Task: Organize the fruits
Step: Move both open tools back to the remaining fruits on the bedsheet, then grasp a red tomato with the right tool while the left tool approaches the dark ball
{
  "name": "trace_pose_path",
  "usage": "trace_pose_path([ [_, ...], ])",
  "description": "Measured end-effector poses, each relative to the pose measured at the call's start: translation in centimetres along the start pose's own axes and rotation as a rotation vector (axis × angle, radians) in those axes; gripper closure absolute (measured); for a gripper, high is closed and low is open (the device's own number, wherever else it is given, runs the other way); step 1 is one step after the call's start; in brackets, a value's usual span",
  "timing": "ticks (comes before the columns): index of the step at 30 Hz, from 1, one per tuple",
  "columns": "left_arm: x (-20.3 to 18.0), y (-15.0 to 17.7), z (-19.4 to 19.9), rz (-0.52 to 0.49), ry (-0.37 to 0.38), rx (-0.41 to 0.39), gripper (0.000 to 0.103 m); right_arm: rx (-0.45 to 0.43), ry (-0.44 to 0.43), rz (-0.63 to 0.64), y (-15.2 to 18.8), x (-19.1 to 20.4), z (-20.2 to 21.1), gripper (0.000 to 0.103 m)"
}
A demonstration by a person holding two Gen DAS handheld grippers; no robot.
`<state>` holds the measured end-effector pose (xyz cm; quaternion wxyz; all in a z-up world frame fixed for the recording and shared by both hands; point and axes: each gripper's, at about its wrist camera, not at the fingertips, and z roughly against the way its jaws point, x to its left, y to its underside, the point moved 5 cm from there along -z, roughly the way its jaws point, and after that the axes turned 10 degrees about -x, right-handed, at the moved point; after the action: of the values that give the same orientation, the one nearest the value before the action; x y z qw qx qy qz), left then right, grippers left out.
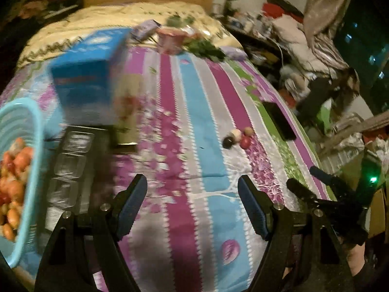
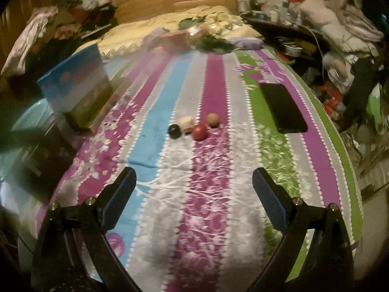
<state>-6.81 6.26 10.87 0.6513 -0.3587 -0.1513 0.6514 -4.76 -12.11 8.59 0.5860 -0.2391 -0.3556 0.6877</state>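
1. Nearest us, our left tongs (image 1: pixel 192 187) stand apart with nothing between their blue pads, hovering over the striped bedspread (image 1: pixel 211 150) of the bed.
2. Our right tongs (image 2: pixel 194 182) also stand wide apart and empty above the same bedspread; in the left wrist view they show at the bed's right edge (image 1: pixel 304 180).
3. We take the red fruit (image 2: pixel 199 132) as our landmark: it lies on a purple stripe ahead of the right tongs, well apart from both pairs.
4. Just left of the red fruit sits a black round fruit (image 2: pixel 174 131), close but whether they touch we cannot tell.
5. Just behind the red fruit, between it and the black one, lies a pale blocky piece (image 2: pixel 186 122); what it is we cannot tell.
6. Behind and slightly right of the red fruit rests a tan round fruit (image 2: pixel 212 119).
7. Right of the red fruit, well apart on the green stripe, lies a black phone (image 2: pixel 282 107).
8. Far left of the red fruit, a turquoise basket (image 1: pixel 26 112) holds many orange and red fruits (image 1: pixel 14 170), blurred.
9. Between the basket and the red fruit lies a clear compartment tray (image 1: pixel 70 160) on a dark surface.
10. Behind that tray, left of the red fruit, stands a blue box (image 1: pixel 90 73).
11. Farthest beyond the red fruit are leafy greens (image 2: pixel 214 43) and the wooden headboard (image 2: pixel 175 0).
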Motion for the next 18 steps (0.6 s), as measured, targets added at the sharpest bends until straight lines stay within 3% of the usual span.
trace_pose_path([
  [1, -0.3, 0.1, -0.7, 0.0, 0.008, 0.011, 0.025, -0.001, -0.006, -0.007, 0.1, -0.6, -0.2, 0.014],
  [5, -1.2, 0.9, -4.0, 0.011, 0.005, 0.054, 0.025, 0.036, -0.079, 0.013, 0.2, -1.2, -3.1, 0.06],
  [6, -1.3, 1.0, -4.6, 0.02, 0.008, 0.059, 0.025, 0.05, -0.095, 0.02, 0.2, -1.3, -4.1, 0.063],
  [14, -0.8, 1.2, -8.2, 0.045, -0.005, 0.075, 0.025, 0.107, -0.186, 0.04, -0.3, -1.6, -12.5, 0.063],
  [18, -0.6, 1.3, -9.8, 0.061, -0.004, 0.086, 0.025, 0.123, -0.178, 0.104, -0.1, -1.0, -14.5, 0.063],
])
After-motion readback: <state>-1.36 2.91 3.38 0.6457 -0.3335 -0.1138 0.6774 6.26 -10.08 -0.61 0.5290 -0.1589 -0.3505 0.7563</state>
